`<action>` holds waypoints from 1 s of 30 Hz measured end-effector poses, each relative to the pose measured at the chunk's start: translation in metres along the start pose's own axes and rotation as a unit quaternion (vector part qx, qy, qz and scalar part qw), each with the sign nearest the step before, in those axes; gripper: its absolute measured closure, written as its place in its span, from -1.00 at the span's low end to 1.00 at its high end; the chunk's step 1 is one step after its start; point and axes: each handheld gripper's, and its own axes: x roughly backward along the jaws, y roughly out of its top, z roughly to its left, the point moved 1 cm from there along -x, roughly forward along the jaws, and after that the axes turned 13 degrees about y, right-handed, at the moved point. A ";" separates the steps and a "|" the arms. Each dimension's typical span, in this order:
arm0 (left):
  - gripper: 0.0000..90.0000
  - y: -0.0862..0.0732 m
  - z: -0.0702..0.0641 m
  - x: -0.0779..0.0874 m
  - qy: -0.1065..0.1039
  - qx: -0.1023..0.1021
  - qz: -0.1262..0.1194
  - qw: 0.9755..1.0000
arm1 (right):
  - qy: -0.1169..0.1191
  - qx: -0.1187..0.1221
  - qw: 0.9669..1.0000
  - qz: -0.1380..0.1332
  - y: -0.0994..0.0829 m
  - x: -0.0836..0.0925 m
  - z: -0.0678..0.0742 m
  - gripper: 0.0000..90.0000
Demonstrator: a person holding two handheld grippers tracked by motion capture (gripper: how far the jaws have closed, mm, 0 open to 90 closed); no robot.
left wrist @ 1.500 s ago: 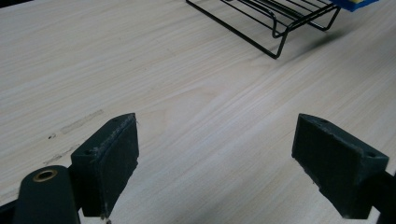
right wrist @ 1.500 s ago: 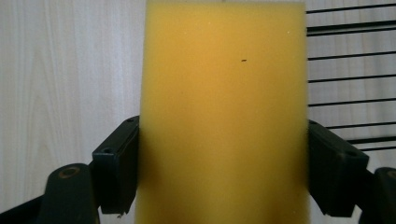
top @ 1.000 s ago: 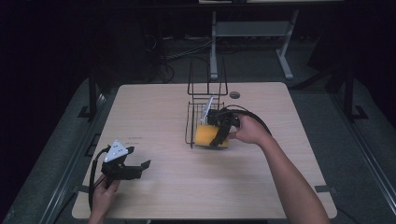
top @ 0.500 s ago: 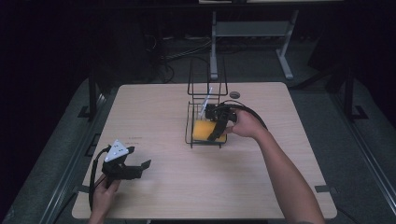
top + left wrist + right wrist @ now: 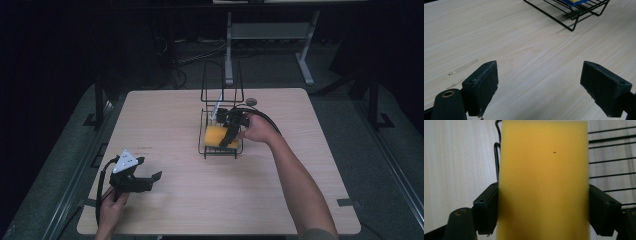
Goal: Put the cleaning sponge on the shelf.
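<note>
A yellow sponge [image 5: 216, 136] sits low inside the tray of a black wire rack [image 5: 202, 150] at the table's middle, and my right gripper [image 5: 229, 137] is shut on it from the right. In the right gripper view the sponge [image 5: 544, 182] is pressed between both pads of the right gripper [image 5: 544, 215], with the rack wires [image 5: 609, 160] behind it. Whether it rests on the wires I cannot tell. My left gripper [image 5: 152, 181] lies open near the front left of the table. In its own view the left gripper [image 5: 539, 87] spans bare wood, with the rack [image 5: 564, 15] farther off.
The rack has a tall wire handle [image 5: 221, 80] at its back and a white item [image 5: 218, 107] inside. A small dark round object [image 5: 251, 101] lies on the table behind the rack. A metal stand [image 5: 265, 32] is on the floor beyond the table.
My right gripper carried the sponge from the rack's front edge a little farther back and down into the tray. The left gripper stayed where it was.
</note>
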 end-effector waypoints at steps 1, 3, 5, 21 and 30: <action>-0.68 0.000 0.000 0.000 0.000 0.000 0.000 1.000 | -0.002 -0.001 1.000 0.004 -0.001 -0.002 -0.002 -0.50; -0.68 0.001 -0.001 0.000 -0.001 -0.005 0.002 1.000 | -0.001 -0.002 1.000 0.004 -0.001 -0.004 -0.002 -0.51; -0.68 0.001 -0.001 0.000 0.000 -0.006 0.002 1.000 | -0.001 -0.002 1.000 0.003 0.000 -0.004 -0.002 -0.51; -0.68 -0.001 -0.002 0.002 0.000 -0.005 0.000 1.000 | 0.000 -0.006 1.000 -0.009 0.001 -0.006 -0.003 -0.63; -0.68 0.000 -0.003 0.001 -0.002 -0.010 0.003 1.000 | 0.000 -0.003 1.000 -0.018 -0.001 0.003 0.004 -0.63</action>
